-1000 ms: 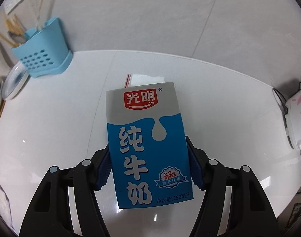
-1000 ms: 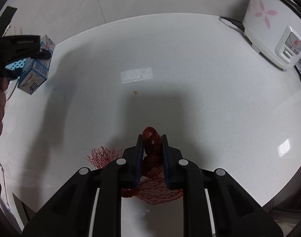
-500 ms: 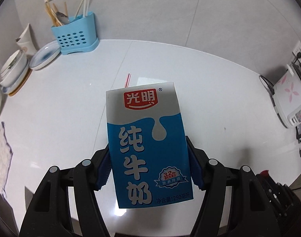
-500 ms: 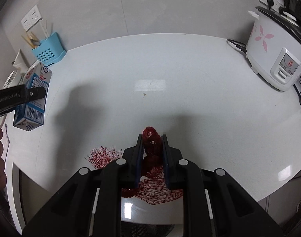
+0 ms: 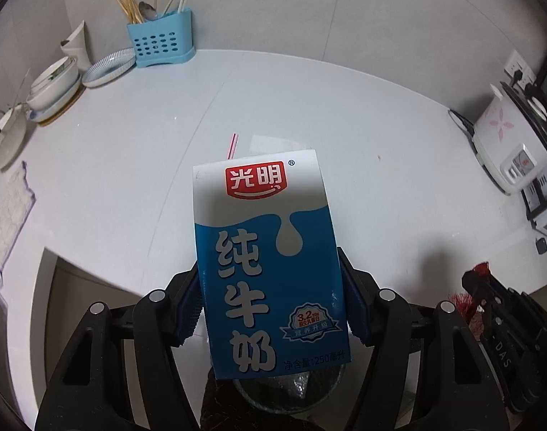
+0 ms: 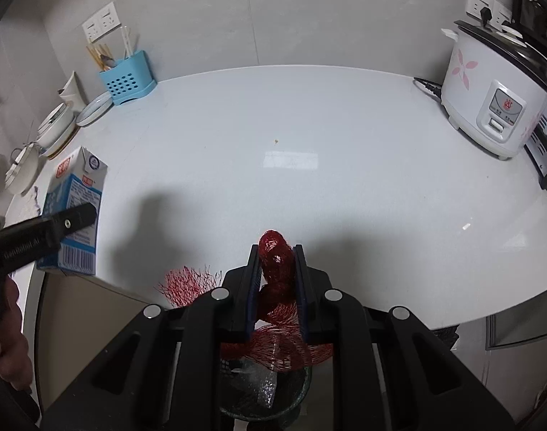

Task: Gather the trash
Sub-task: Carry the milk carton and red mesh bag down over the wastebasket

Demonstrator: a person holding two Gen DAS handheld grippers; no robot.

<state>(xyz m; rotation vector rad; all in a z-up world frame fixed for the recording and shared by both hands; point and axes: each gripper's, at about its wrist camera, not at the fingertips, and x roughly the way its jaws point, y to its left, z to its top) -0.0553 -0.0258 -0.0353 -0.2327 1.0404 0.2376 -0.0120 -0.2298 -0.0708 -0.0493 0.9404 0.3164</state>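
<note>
Milk carton (image 5: pixel 269 269) clamped between your left gripper (image 5: pixel 273 294) pads, long axis along the fingers, straw end pointing away. Red mesh net (image 6: pixel 278 287) pinched in your right gripper (image 6: pixel 276 280). Bin (image 5: pixel 291 388) sits just below both tips. Centre each over its mouth before releasing, carton first.

Each fisheye camera sits close behind its own gripper's fingers, looking steeply down past them across the white stone countertop (image 5: pixel 129 165) toward the grey wall. Both share the blue perforated plastic utensil holder (image 5: pixel 161 43) (image 6: pixel 127 82) far ahead-left.
</note>
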